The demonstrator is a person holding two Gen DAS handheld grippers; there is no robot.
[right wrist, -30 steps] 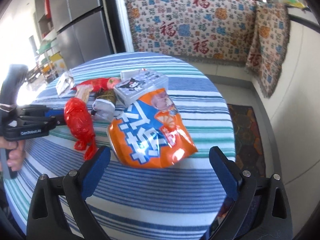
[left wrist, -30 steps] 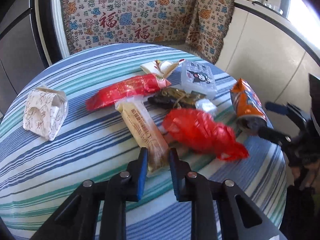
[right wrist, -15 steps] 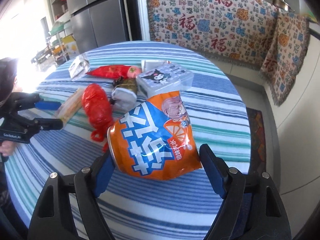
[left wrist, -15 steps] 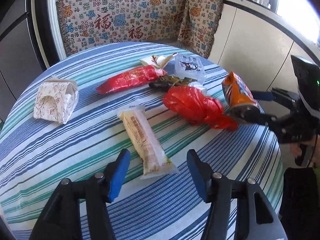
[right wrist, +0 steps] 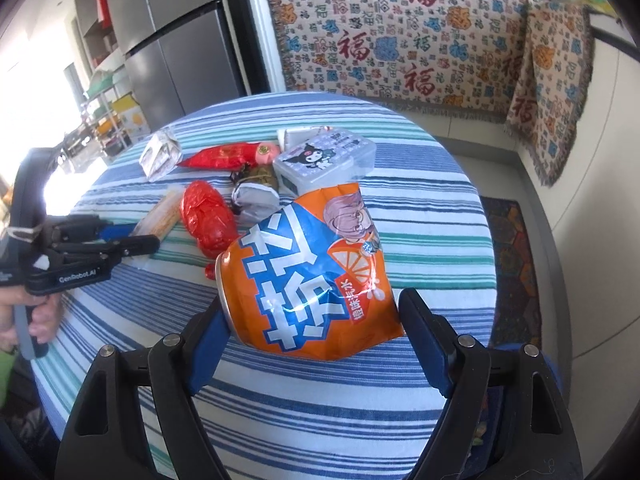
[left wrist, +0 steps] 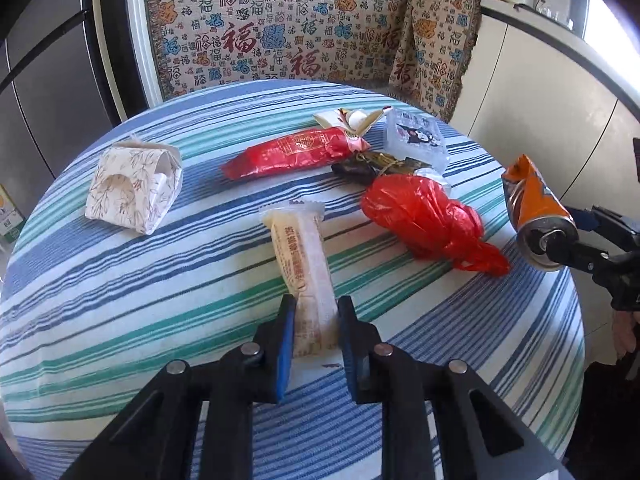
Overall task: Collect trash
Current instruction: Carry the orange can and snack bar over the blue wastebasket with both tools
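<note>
My left gripper [left wrist: 316, 316] is shut on the near end of a long beige snack wrapper [left wrist: 302, 256] that lies on the striped round table [left wrist: 120, 320]. My right gripper [right wrist: 312, 320] is shut on a crushed orange soda can [right wrist: 308, 276], held just above the table's edge; the can also shows in the left wrist view [left wrist: 536, 216]. A crumpled red plastic bag [left wrist: 424, 220] lies between the two. A red wrapper [left wrist: 292, 152], a dark wrapper [left wrist: 368, 164] and a clear lidded box [left wrist: 416, 138] lie behind it.
A white patterned paper carton [left wrist: 132, 184] stands at the table's left. A patterned cloth [left wrist: 280, 28] hangs behind the table. A grey refrigerator [right wrist: 172, 40] stands at the back left and a white counter [left wrist: 560, 80] at the right.
My left gripper opened, then closed on the near end of the beige wrapper. My right gripper closed from wide open onto the orange can and lifted it slightly.
</note>
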